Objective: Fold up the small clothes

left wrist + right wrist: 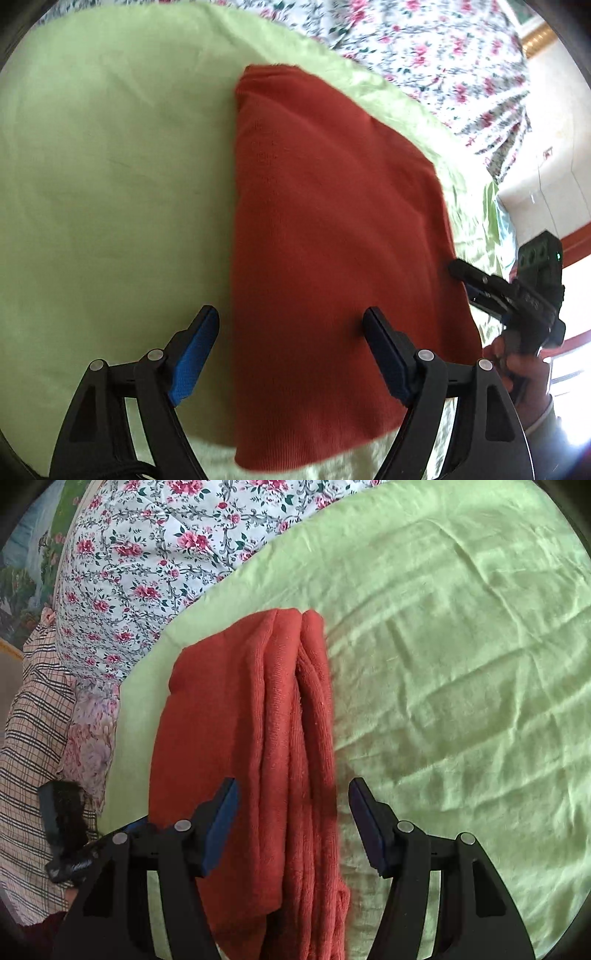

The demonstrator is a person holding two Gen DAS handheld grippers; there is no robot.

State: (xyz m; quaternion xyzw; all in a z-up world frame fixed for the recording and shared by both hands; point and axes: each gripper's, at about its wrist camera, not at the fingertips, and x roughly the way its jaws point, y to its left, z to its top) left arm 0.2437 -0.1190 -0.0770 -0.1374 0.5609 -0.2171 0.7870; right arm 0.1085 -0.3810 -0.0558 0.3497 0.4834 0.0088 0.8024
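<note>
A rust-red knitted garment (332,221) lies folded into a long stack on the light green sheet (110,184). My left gripper (290,314) hovers over its near end, open, with the jaws wide; one blue pad is over the sheet, the other over the cloth. In the right wrist view the same garment (229,709) shows its layered fold edges along the right side. My right gripper (293,784) is open above those edges, its pads clear of the cloth. The right gripper (466,278) also appears at the garment's right edge in the left wrist view, held by a hand (517,373).
A white quilt with red flowers (147,554) is bunched along the far side of the green sheet. A plaid cloth (33,720) and a pink patterned one (92,738) lie at the left. Bare green sheet (461,683) stretches to the right of the garment.
</note>
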